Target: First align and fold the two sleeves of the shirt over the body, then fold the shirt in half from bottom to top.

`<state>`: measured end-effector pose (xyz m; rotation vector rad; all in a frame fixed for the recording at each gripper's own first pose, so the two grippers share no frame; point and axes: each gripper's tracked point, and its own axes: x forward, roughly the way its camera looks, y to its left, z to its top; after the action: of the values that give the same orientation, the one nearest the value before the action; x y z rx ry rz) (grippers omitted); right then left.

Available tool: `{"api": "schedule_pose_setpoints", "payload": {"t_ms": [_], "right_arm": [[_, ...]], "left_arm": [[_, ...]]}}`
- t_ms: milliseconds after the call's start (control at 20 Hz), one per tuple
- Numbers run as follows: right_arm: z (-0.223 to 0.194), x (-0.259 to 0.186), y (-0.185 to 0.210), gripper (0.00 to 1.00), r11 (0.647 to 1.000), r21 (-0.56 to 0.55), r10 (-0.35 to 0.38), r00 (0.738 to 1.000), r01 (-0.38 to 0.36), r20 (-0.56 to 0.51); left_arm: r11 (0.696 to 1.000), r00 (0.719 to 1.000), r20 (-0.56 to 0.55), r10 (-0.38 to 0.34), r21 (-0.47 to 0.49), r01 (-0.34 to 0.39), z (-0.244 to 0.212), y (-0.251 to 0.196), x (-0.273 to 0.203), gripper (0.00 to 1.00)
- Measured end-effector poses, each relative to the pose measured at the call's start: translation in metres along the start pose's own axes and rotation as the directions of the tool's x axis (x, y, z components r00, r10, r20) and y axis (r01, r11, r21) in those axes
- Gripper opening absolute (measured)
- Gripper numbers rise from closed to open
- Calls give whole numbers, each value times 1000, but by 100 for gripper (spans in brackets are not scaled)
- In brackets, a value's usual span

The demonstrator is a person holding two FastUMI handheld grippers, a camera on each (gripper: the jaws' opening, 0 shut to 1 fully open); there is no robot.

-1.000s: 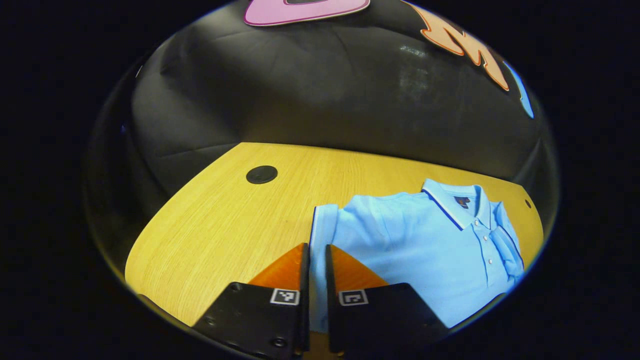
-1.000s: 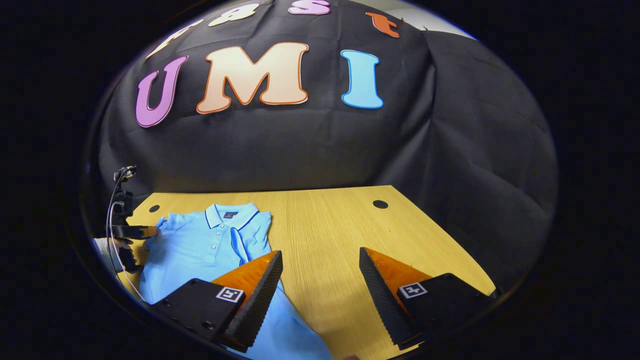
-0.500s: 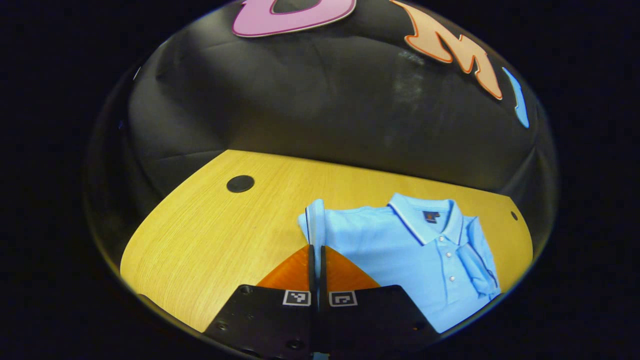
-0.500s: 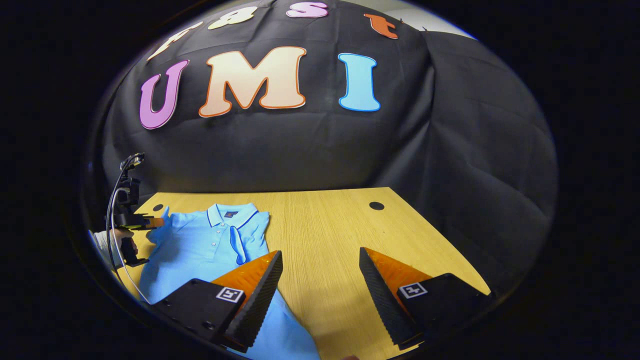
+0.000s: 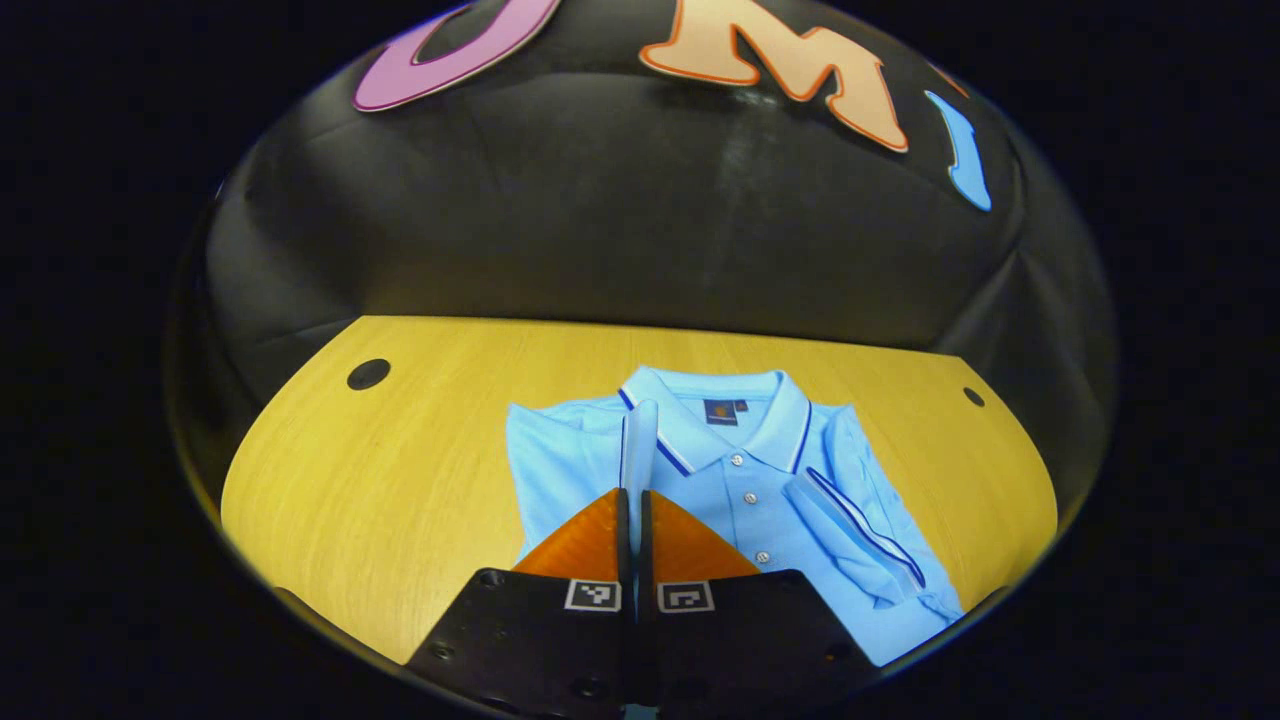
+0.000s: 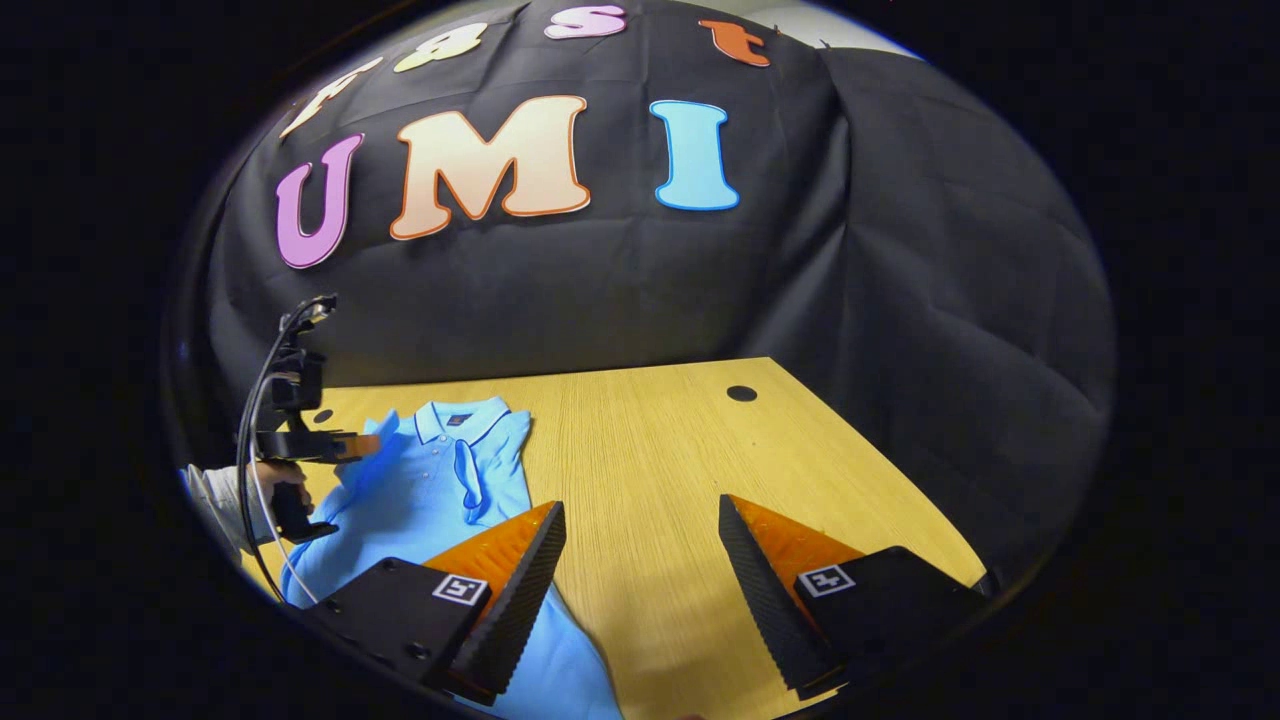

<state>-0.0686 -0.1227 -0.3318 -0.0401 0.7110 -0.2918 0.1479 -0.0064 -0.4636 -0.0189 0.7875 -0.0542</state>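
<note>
Left gripper view: left gripper (image 5: 632,500) pinches sleeve (image 5: 638,440); right gripper (image 6: 640,545) wide over bare table (image 6: 660,450).

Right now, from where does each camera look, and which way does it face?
Left gripper view: rides on the left gripper, low over the table, facing the shirt; its fingers pinch a sleeve.
Right gripper view: rides on the right gripper, open, facing the booth wall; a hand holds the left gripper.
Shared: the shirt, table and left gripper.
</note>
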Motion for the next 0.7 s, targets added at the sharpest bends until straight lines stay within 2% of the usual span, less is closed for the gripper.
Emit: {"api": "schedule_pose_setpoints", "payload": {"t_ms": [100,150,200,300,400,450,600,700], "right_arm": [[-2,-2,-6,97,1000,-4,14,1000,-14,-11],[-1,-3,-7,96,1000,-2,26,1000,-26,-12],[3,-3,-9,97,999,-1,38,999,-38,-6],[12,-4,-10,97,997,-7,74,997,-74,14],[17,-1,-7,94,992,-18,128,991,-128,26],[18,0,-4,97,987,-20,158,987,-157,27],[23,-3,8,96,970,-20,245,969,-244,39],[19,-6,15,94,961,-30,277,960,-276,35]], "left_arm": [[1000,1000,-25,13,1,-13,-15,-9,6,0],[1000,999,-41,0,-16,0,-22,-14,6,0],[998,997,-55,-45,-56,42,-21,-25,3,0],[988,993,-47,-105,-121,99,-23,-37,-10,39],[990,998,0,-66,-123,65,-12,-25,-45,77],[992,999,25,-45,-116,47,-9,-20,-60,97],[997,995,95,5,-80,3,-4,1,-126,96],[998,992,117,41,-45,-36,-13,16,-167,96]]}}
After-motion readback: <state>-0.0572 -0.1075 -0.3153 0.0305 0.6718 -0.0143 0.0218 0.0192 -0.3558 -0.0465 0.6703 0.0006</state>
